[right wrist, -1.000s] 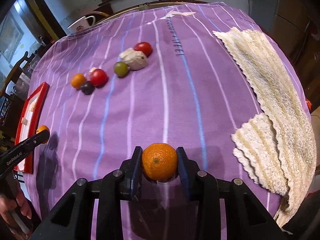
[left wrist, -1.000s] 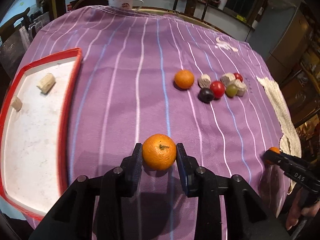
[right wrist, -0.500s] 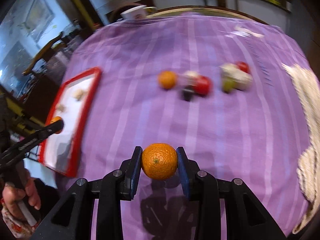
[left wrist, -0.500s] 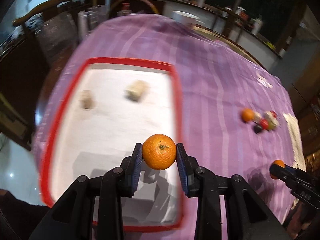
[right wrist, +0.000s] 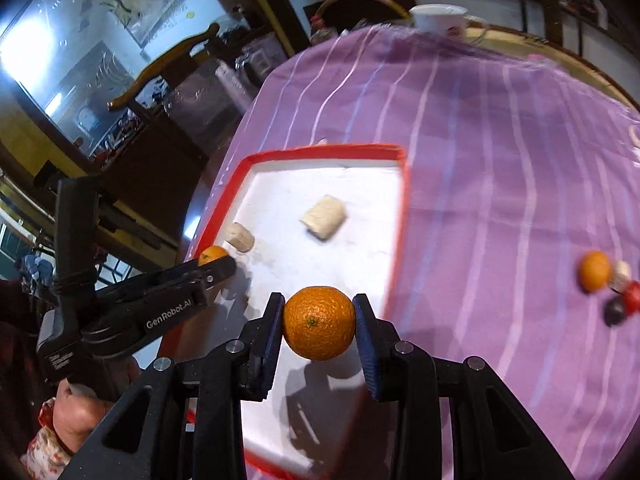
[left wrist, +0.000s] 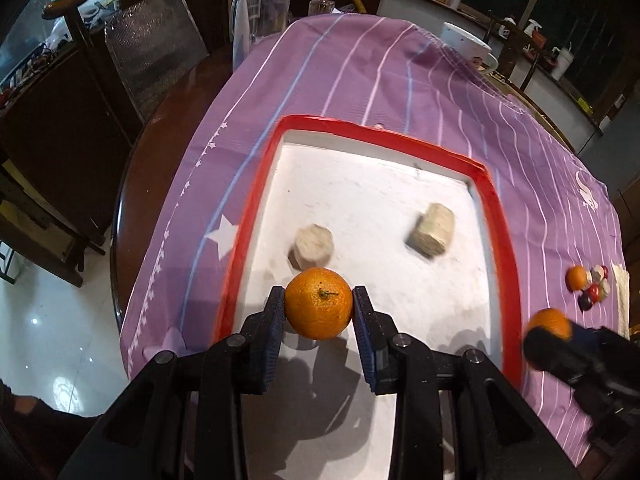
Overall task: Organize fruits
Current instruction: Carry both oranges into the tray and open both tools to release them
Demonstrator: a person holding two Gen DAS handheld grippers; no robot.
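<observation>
Since fruit goes in the tray (left wrist: pixel 496 216), both claws hover over it: left claw (left wrist: pixel 319 305) and right claw (right wrist: pixel 319 323) each clamp an orange (left wrist: pixel 319 303).

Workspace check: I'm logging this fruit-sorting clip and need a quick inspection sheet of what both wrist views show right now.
Surface: purple striped tablecloth over a dark wooden table.
Job's things: red-rimmed white tray holding two pale blocks; a cluster of small fruits lies far off on the cloth.
Clutter: white cup at the far edge.
Grippers: left tool shut on an orange over the tray; right tool shut on a second orange at the tray's near edge.
Cables: nothing seen.
Surroundings: wooden chairs, shelves with bottles, glossy floor.
</observation>
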